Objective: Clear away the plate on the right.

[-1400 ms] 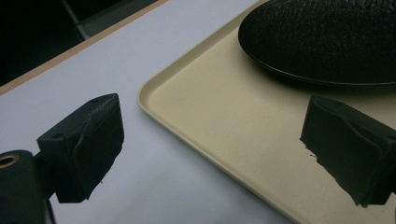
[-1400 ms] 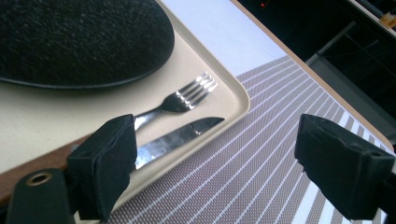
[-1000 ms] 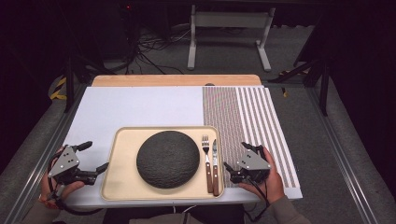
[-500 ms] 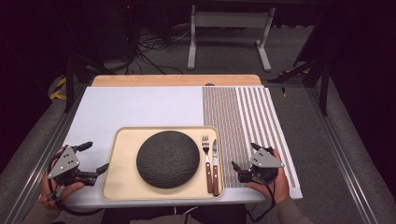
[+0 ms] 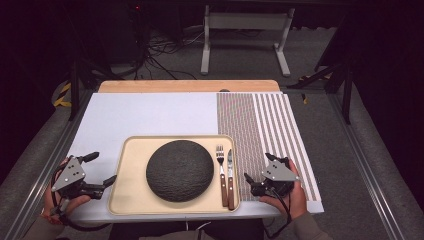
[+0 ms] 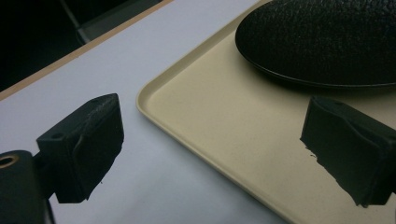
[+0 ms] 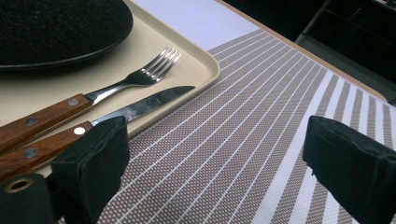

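Observation:
A beige tray (image 5: 131, 192) lies at the table's front edge and carries a round black plate (image 5: 179, 170). On the tray's right side, a wooden-handled fork (image 5: 220, 167) and knife (image 5: 230, 174) lie side by side. My left gripper (image 5: 101, 167) stands open at the tray's left edge, one jaw over the white mat and one over the tray (image 6: 210, 121), with the plate (image 6: 322, 42) beyond. My right gripper (image 5: 258, 167) stands open over the striped placemat (image 7: 261, 116), just right of the knife (image 7: 140, 107) and fork (image 7: 135, 77). Neither gripper holds anything.
A white mat (image 5: 150, 112) covers the left and middle of the table. The striped placemat (image 5: 265, 130) covers the right side. A wooden strip (image 5: 190, 86) runs along the far edge. Beyond it stand a metal frame (image 5: 245, 30) and cables on the floor.
My right gripper has drifted a little to the right, away from the cutlery. The left gripper, the tray and everything on it have stayed put.

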A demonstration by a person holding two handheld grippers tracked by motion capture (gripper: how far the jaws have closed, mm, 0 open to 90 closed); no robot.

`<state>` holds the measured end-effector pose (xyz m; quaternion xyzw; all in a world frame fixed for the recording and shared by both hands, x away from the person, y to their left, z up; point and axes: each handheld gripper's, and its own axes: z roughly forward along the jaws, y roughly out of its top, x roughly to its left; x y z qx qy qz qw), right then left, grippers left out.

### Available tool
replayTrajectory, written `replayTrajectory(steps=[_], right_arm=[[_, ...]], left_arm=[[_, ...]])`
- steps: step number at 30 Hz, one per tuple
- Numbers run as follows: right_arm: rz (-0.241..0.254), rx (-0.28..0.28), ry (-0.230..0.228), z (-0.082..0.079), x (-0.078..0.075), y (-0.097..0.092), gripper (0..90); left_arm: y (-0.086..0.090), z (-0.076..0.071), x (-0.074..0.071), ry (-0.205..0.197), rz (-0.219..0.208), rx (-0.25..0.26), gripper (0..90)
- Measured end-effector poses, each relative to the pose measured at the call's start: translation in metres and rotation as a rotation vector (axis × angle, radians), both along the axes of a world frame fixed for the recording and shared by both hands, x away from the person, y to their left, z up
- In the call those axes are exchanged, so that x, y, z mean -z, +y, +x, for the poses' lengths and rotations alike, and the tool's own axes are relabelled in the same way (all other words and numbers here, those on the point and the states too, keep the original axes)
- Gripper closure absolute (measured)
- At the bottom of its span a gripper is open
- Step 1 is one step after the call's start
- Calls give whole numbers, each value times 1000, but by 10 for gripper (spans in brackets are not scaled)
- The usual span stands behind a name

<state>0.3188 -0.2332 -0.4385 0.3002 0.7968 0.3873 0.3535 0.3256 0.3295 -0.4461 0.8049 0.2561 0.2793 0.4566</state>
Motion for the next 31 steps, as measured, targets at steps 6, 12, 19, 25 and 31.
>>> replayTrajectory(steps=[6,12,19,25,31], right_arm=[[4,-2,3,0,1,1,84],[-3,8,2,-1,2,1,87],[0,8,2,-1,1,1,90],[-4,11,5,-1,2,1,90],[-2,13,5,-1,2,0,90]], left_arm=[[0,1,0,-1,-1,-4,65],[-2,4,0,-5,4,-1,64],[-1,3,0,-2,-1,-1,64],[0,4,0,-6,-4,0,64],[-1,4,0,-3,0,-3,65]])
